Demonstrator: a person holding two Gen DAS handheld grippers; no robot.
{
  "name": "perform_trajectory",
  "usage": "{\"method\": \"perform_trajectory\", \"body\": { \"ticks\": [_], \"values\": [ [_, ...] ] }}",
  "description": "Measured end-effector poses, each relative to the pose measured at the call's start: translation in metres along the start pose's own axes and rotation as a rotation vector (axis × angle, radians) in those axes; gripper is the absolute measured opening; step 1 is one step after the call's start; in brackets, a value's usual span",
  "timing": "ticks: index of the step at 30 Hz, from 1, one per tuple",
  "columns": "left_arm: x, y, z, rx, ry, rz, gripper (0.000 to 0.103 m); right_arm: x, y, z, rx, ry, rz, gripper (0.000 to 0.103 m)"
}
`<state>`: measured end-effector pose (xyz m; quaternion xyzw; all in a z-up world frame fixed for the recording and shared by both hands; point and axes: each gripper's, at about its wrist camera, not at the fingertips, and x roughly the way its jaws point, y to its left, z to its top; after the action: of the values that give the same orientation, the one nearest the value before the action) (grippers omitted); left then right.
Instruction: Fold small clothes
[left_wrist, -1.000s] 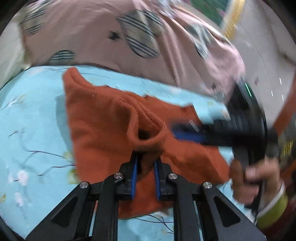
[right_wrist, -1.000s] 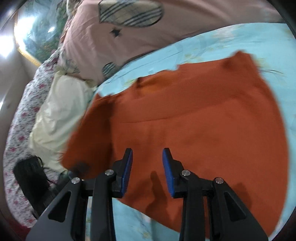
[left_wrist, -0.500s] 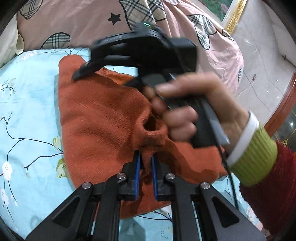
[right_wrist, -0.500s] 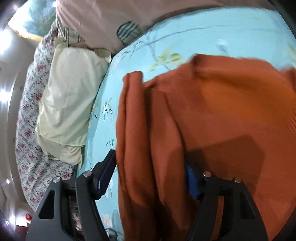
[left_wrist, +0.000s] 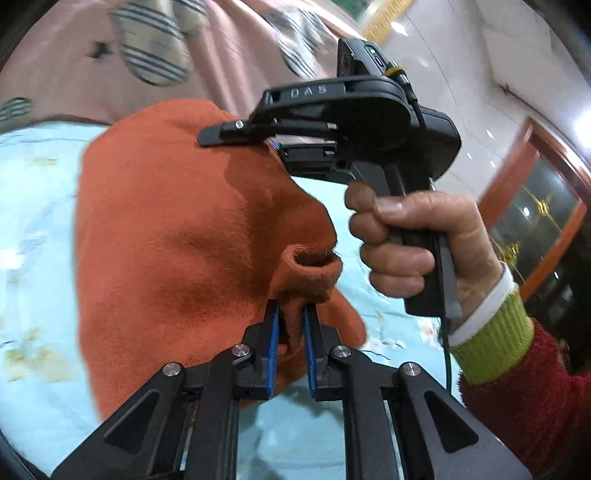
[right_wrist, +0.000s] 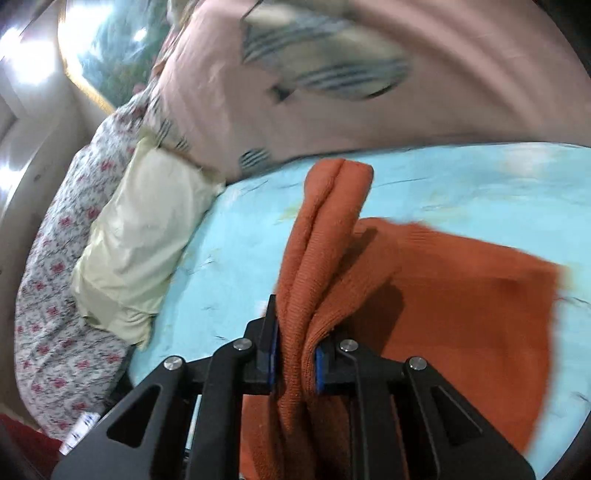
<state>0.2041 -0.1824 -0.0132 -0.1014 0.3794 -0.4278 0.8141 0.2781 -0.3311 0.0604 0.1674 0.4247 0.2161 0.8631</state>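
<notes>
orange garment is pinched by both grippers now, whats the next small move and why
Probably carry both held edges across together and lay them over the part on the sheet. The left gripper and right gripper are each shut on the orange garment, which hangs lifted above the blue sheet, half folded.

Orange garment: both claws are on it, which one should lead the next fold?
Probably right. The right claw is clamped on a thick bunched edge of the orange garment and holds it lifted over the blue sheet. The left claw only pinches a small cuff-like tube, better as an anchor.
</notes>
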Motion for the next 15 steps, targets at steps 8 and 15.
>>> {"method": "perform_trajectory", "body": {
  "ticks": [8,15],
  "values": [
    [0.063,-0.01,-0.017,-0.007,0.146,-0.039,0.011,-0.007,-0.108,-0.047,0.206,0.043,-0.123,0.016],
    [0.048,-0.007,-0.018,-0.01,0.145,-0.028,0.015,-0.017,-0.098,-0.044,0.159,0.011,-0.127,0.016]
  ]
}}
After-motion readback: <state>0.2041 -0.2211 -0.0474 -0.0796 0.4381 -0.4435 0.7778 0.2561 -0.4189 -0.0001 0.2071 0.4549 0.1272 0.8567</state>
